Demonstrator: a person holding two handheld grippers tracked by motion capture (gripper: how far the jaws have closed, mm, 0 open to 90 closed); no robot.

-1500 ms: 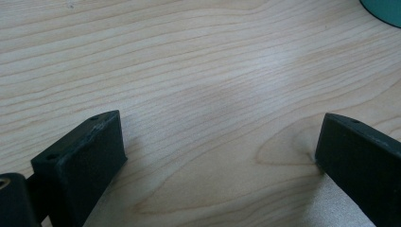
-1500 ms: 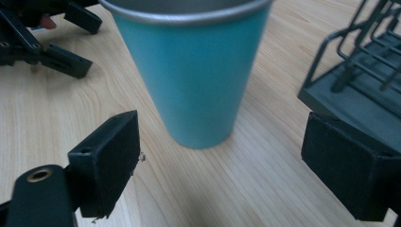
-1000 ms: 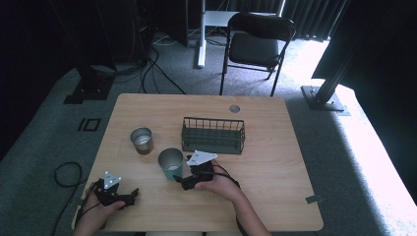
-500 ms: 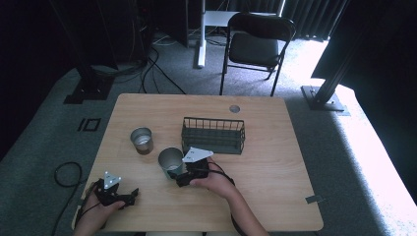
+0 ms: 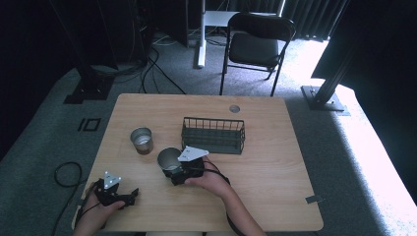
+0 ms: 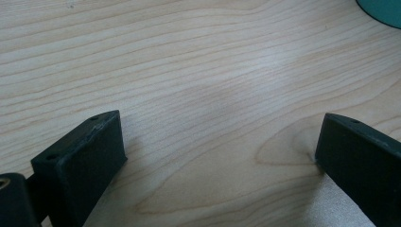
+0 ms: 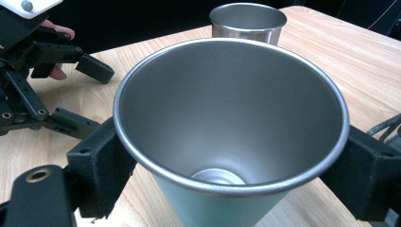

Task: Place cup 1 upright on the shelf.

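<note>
Steel, with a matt teal outer wall, the nearer cup stands upright on the wooden table, just left of the wire basket, mouth facing up and long axis vertical, tapering toward its base. The right gripper has its two black jaws pressed against opposite sides of the cup's wall below the rim, so the step in hand looks like the grasp itself, with the cup seemingly not yet lifted. A second steel cup stands apart to the left. The left gripper rests near the table's near-left corner with its jaws wide apart over bare wood, holding nothing. Next would likely be a straight lift, keeping the cup vertical, then carrying it toward the basket or the other cup without tipping.
</note>
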